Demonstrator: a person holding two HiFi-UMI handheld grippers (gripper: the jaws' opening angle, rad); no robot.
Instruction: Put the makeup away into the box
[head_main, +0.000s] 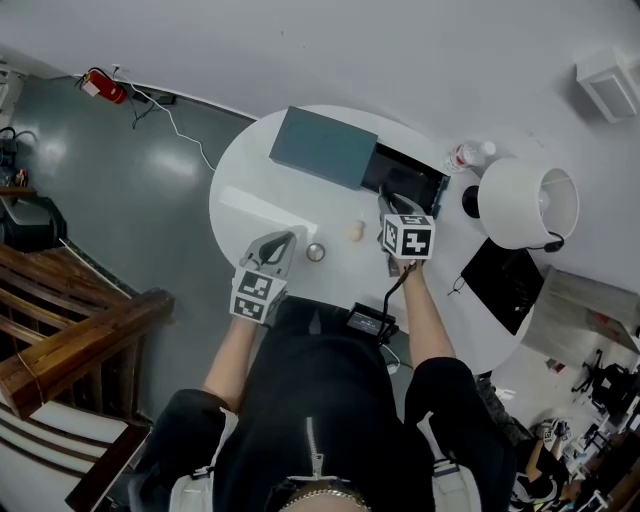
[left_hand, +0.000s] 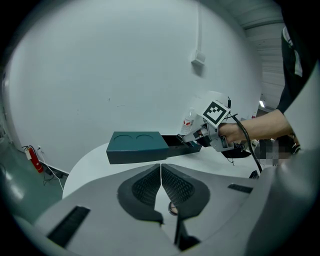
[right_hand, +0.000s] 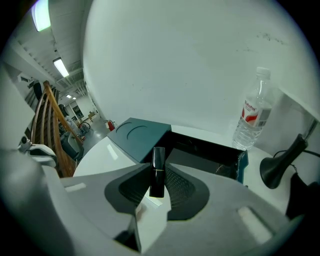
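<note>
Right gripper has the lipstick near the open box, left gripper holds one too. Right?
No. The left gripper is empty: its jaws are together with nothing between them, as the left gripper view shows. The right gripper does have the lipstick near the open box.

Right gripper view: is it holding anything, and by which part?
Yes. The right gripper clamps a black lipstick tube by its lower part, and the tube's top end sticks out past the jaws. The left gripper is shut and empty.
</note>
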